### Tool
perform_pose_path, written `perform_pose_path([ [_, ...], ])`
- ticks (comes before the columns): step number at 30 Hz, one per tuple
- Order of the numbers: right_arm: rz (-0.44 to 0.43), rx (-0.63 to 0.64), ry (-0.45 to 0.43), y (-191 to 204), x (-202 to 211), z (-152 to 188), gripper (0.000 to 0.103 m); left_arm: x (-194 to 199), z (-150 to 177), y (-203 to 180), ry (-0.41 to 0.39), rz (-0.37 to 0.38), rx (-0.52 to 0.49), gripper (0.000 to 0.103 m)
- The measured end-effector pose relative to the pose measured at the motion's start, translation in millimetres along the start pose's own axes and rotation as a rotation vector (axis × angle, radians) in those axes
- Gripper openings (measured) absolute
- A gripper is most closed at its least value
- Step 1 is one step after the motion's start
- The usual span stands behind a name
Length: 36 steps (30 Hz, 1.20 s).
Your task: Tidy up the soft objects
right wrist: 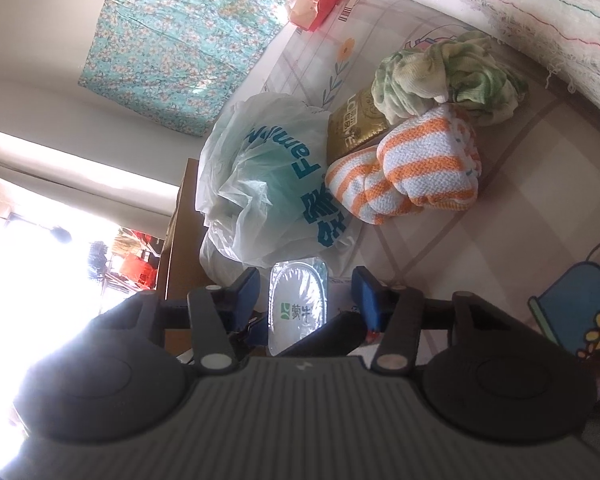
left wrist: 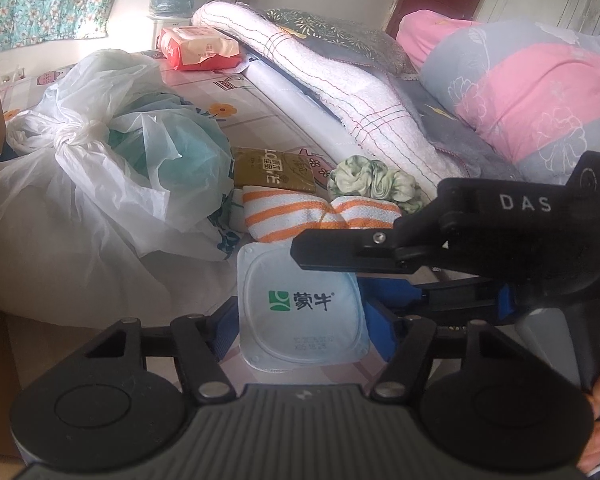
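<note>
Cluttered tabletop (left wrist: 260, 120) leaves little room: left jaws clamp yogurt cup (left wrist: 302, 308), right jaws straddle it loosely.

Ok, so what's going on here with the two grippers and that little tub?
A person holds a gripper in each hand over a cluttered patterned surface. The left gripper has a foil-lidded yogurt tub between its jaws, apparently gripped. The right gripper reaches in around the same tub; whether it presses isn't clear. The orange-striped cloth and green cloth lie untouched behind.

A gold packet (left wrist: 275, 171) lies beside a knotted plastic bag (left wrist: 100, 168).
</note>
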State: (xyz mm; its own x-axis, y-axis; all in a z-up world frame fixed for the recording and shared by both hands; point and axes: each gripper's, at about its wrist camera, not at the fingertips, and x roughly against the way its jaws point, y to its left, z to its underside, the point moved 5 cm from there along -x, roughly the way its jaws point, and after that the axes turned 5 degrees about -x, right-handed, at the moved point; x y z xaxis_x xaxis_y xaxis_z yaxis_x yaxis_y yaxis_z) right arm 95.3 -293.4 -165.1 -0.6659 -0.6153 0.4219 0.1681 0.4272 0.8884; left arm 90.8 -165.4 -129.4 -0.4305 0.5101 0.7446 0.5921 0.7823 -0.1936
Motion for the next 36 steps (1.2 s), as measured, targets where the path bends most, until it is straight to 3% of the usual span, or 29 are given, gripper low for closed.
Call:
perform_pose_path([
  [5, 0.004, -0.017, -0.006, -6.3, 1.5, 0.7, 0.039, -0.5, 1.5, -2.1, -0.009, -0.006, -0.010, 0.066],
  [22, 0.018, 0.003, -0.012, 0.2, 5.7, 2.2, 0.039, 8.0, -0.5, -3.8, -0.035, -0.017, -0.015, 0.064],
  [36, -0.030, 0.071, -0.036, 47.2, 20.7, 5.3, 0.039, 63.1, -21.6, 1.5, -0.171, -0.027, 0.003, 0.063],
])
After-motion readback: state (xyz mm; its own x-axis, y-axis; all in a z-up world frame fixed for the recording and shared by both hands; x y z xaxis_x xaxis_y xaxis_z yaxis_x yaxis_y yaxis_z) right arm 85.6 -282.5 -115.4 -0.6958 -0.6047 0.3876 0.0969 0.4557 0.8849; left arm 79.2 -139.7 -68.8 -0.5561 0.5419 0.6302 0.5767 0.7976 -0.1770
